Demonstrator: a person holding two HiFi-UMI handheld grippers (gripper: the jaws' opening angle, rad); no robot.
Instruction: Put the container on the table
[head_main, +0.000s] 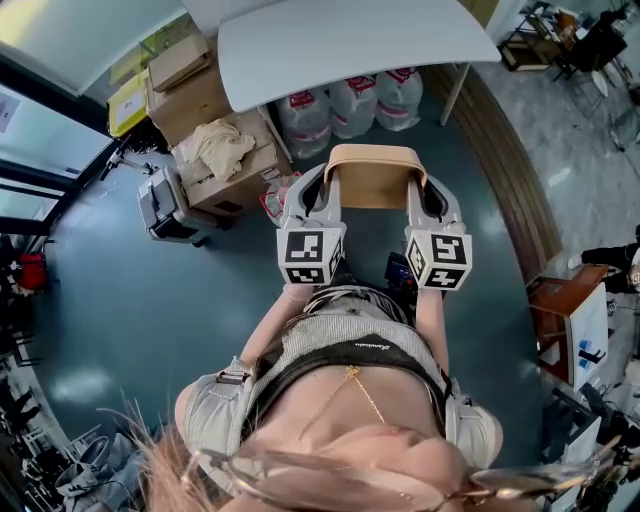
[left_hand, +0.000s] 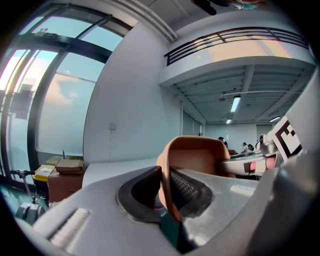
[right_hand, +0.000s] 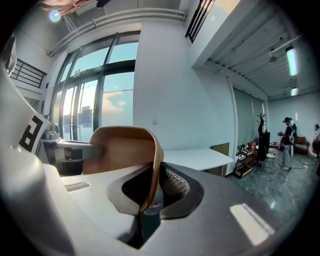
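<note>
I have the container in the air just short of the table, with my left gripper and right gripper each clamped on a side wall, so I judge that setting it down and letting go remain.

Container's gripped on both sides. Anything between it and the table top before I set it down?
Nothing visible does. The container, held by the left gripper and right gripper, hangs just short of the table; no object shows on its top. The water bottles stand on the floor under its edge.
</note>
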